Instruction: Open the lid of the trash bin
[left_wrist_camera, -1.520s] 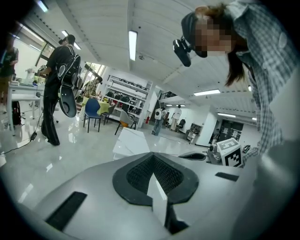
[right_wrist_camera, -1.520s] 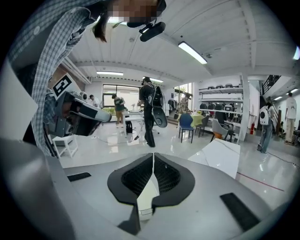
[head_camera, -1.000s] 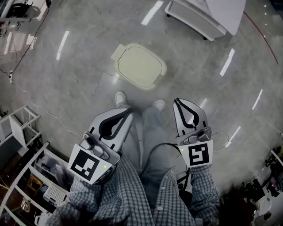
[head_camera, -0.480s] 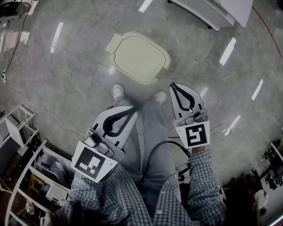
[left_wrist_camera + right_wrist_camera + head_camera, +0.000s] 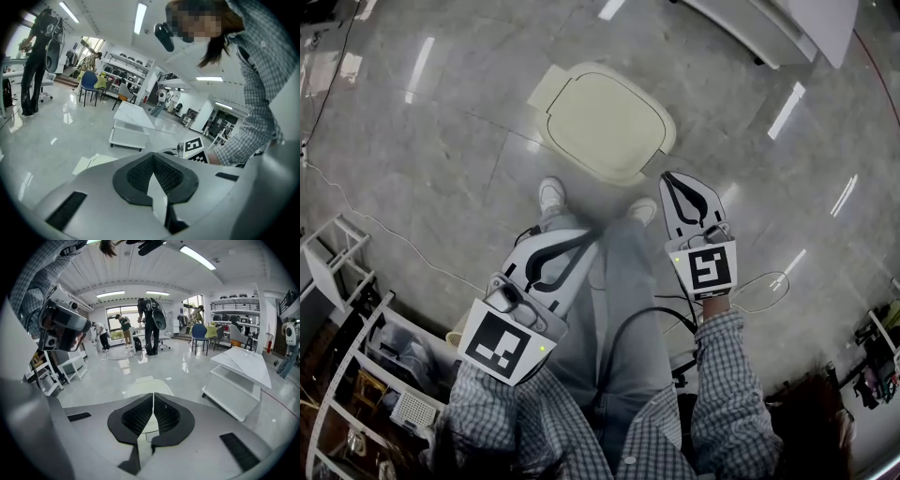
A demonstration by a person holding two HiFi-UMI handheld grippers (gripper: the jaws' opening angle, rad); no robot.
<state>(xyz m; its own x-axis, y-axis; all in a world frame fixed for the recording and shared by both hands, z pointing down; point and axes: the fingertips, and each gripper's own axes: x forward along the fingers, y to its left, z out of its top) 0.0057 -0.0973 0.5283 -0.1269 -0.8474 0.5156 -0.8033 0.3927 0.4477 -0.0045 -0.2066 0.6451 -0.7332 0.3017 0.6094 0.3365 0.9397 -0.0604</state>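
Cream lid (image 5: 605, 122) lies shut on the trash bin (image 5: 625, 172), which stands on the floor just beyond the person's shoes, closer to the right gripper (image 5: 670, 180) than the left gripper (image 5: 581, 239), both pinched together and empty.

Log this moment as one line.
trash bin lid: closed, untouched | left gripper: shut, empty | right gripper: shut, empty

The person wears a grey-and-white checked shirt (image 5: 534, 431) with long sleeves (image 5: 729, 394), grey trousers (image 5: 623, 281) and white shoes (image 5: 551, 195). The left hand-held gripper (image 5: 584, 236) and right hand-held gripper (image 5: 668, 178) are pale grey with black ribbed pads (image 5: 133, 420). Each carries a white cube (image 5: 499, 345) with black square markers and a small green light. A black cable (image 5: 623, 323) loops beside the right one.
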